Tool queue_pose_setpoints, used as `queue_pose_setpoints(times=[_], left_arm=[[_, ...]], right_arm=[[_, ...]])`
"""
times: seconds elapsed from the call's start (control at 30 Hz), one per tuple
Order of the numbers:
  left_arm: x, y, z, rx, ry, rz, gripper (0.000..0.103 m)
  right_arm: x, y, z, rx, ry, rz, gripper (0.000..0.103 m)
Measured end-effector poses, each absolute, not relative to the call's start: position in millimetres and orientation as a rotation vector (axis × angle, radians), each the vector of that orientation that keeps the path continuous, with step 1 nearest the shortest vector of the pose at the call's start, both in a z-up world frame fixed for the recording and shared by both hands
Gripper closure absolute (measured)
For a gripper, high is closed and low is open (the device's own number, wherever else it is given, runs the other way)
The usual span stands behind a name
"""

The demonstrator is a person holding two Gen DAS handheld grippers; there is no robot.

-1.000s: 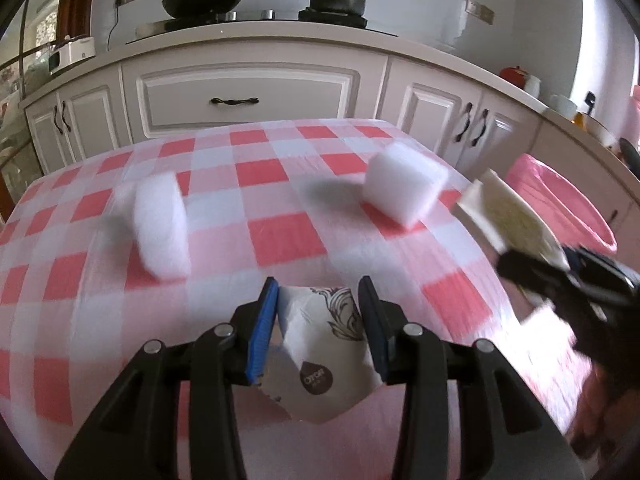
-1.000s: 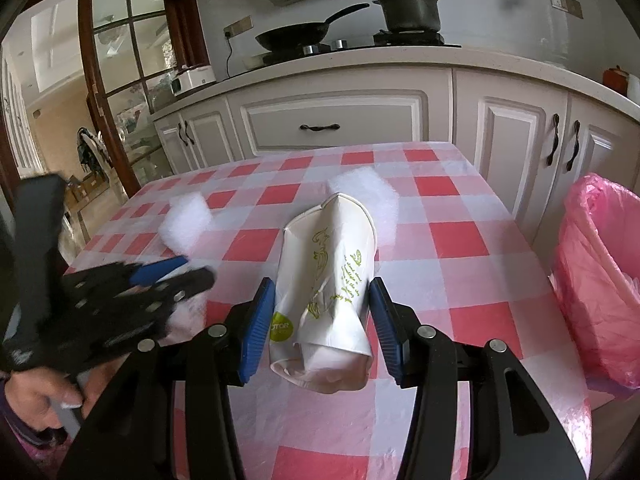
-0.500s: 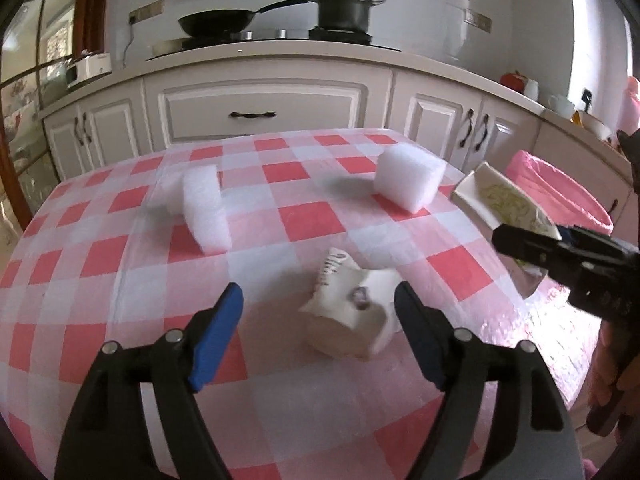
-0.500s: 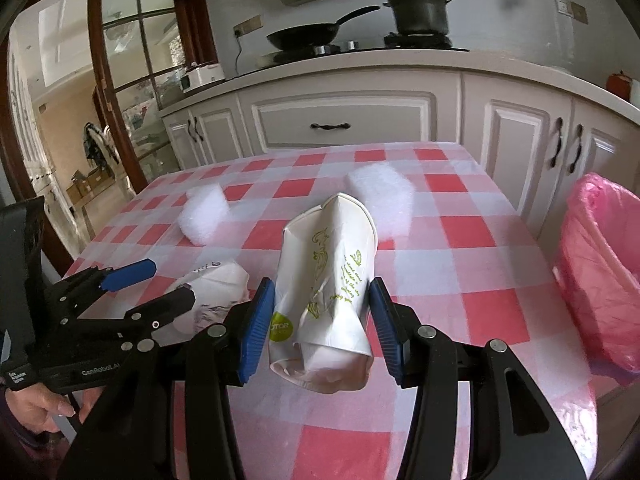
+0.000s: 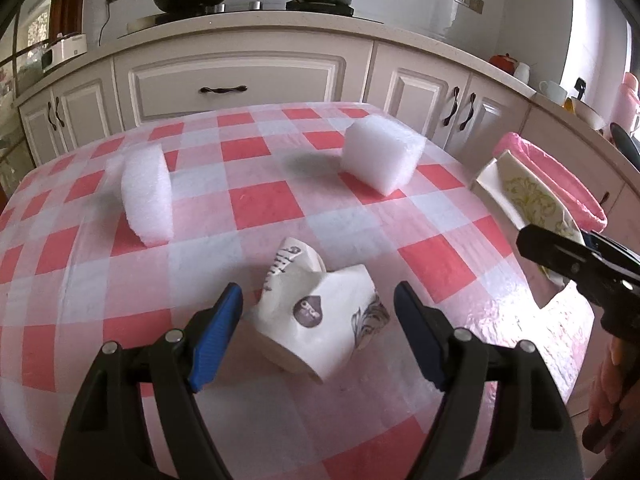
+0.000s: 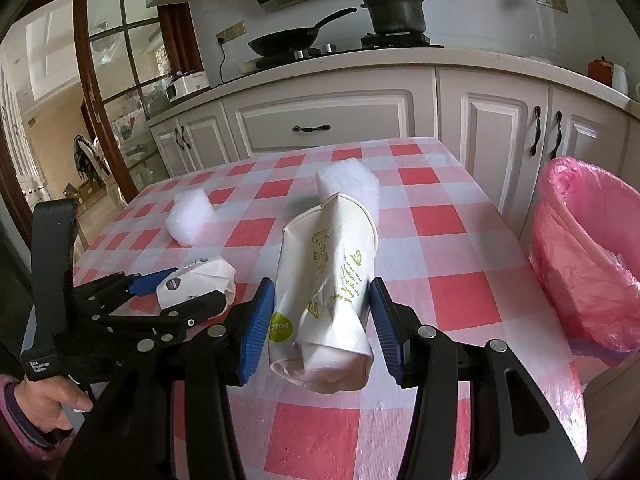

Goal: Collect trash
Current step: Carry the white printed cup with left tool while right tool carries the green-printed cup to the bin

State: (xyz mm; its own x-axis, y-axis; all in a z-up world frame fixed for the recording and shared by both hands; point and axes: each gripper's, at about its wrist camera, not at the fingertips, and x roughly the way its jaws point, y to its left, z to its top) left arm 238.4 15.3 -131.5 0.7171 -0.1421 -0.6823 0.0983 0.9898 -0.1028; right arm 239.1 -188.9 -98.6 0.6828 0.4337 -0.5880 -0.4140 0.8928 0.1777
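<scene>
Through the left wrist camera I see my left gripper (image 5: 318,332) with its fingers (image 5: 218,338) apart and closing on either side of a crushed paper cup with a brown logo (image 5: 316,320), which lies on the checked table (image 5: 260,208); the pads do not press it. Two white foam blocks (image 5: 147,196) (image 5: 382,158) sit farther back, well apart.

Through the right wrist camera, my right gripper (image 6: 322,330) has its fingers clamped narrow on a flattened cup with green print (image 6: 328,292), lifted above the table. The pink-lined trash bin (image 6: 588,264) stands just beside the table's right edge. At lower left a hand (image 6: 36,412) holds the left gripper.
</scene>
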Motion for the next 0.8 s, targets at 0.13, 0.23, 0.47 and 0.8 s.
queue_pose_setpoints(times=[0.13, 0.23, 0.47, 0.8], left_arm=[[233.1, 15.8, -125.9, -0.062, 0.719, -0.138, 0.053], [230.8, 16.7, -123.7, -0.071, 0.719, -0.145, 0.057], [230.2, 9.9, -123.0, -0.032, 0.723, -0.142, 0.022], [255.3, 1.2, -138.8, -0.018, 0.821, -0.156, 0.027]], right_arm=[[238.7, -188.9, -98.1, 0.030, 0.668, 0.476, 0.056], [236.9, -187.5, -97.1, 0.025, 0.666, 0.478, 0.056], [235.4, -186.1, -94.9, 0.024, 0.660, 0.476, 0.056], [238.5, -196.7, -95.4, 0.052, 0.662, 0.454, 0.056]])
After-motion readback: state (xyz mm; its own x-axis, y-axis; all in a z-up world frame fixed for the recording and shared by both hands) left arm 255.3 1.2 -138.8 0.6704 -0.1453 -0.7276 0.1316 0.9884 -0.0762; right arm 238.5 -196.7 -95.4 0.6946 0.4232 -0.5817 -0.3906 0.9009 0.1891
